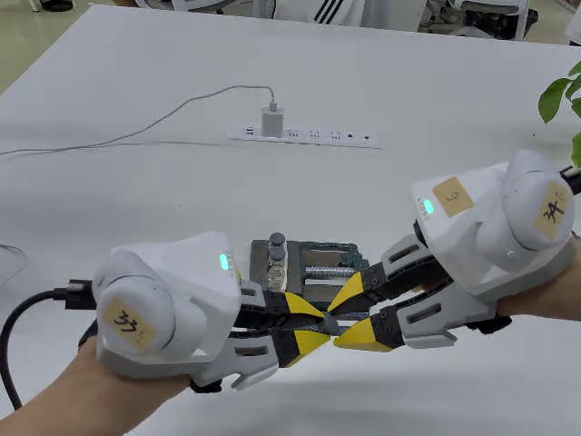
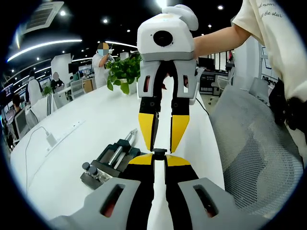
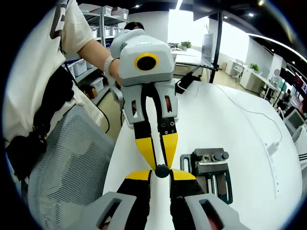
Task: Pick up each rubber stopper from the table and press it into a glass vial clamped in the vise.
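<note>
The white bench [image 1: 136, 82] lay broad and mostly bare under office lights. Nearest the person, the left tool [image 2: 160, 160] and the right tool [image 3: 161, 176] met tip to tip above the bench's near edge, the left one coming in from the left and the right one from the right. A small dark rubber stopper [image 1: 332, 324] sat just where the four yellow tips converged. Both tools had their jaws drawn narrow about it, but I could not tell which of them truly gripped it. Just beyond stood the vise [image 1: 327, 259], with a glass vial [image 1: 277, 271] upright at its left end and a dark cap [image 1: 277, 242] on its mouth. Farther off lay a power strip [image 1: 304, 136] with a white charger [image 1: 272, 120] plugged in, and green leaves [image 1: 563, 91] showed at the far right.
</note>
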A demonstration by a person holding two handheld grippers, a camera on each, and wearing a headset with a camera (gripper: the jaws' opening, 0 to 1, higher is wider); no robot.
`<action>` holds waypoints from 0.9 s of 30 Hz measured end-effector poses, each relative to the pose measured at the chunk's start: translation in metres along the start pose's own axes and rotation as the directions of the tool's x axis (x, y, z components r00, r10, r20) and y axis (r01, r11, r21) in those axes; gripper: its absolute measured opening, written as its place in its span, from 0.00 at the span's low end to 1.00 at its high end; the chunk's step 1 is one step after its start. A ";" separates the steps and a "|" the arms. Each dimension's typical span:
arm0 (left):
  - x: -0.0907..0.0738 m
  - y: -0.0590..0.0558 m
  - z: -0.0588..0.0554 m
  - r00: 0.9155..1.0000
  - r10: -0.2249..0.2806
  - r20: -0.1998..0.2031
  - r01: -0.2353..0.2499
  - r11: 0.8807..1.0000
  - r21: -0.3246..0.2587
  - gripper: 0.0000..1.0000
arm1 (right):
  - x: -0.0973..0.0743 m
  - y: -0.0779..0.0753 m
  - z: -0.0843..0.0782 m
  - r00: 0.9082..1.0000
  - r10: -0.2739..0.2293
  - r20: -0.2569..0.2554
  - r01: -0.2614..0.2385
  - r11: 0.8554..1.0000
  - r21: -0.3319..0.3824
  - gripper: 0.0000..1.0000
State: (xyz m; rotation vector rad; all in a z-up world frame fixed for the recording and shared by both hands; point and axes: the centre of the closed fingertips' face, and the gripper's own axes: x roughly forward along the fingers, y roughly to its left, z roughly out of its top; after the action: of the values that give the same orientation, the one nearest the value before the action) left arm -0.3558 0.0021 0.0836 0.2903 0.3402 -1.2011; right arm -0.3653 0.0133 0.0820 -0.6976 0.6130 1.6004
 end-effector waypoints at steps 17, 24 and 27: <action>-0.002 0.002 0.003 0.999 0.008 0.042 -0.005 0.998 -0.062 0.03 | -0.002 -0.002 0.002 1.000 -0.005 -0.008 0.004 0.999 -0.049 0.07; -0.002 0.000 0.004 0.999 0.004 0.044 -0.003 1.000 -0.031 0.03 | -0.004 -0.001 0.002 1.000 0.013 -0.011 -0.013 1.000 -0.028 0.07; -0.003 -0.001 0.004 0.999 0.000 0.044 0.001 1.000 -0.018 0.03 | -0.005 -0.001 0.003 1.000 0.026 -0.009 -0.026 1.000 -0.002 0.07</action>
State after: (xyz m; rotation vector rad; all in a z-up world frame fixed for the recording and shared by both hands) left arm -0.3572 0.0025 0.0883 0.2476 0.3126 -1.2025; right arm -0.3640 0.0121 0.0876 -0.7018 0.6291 1.6229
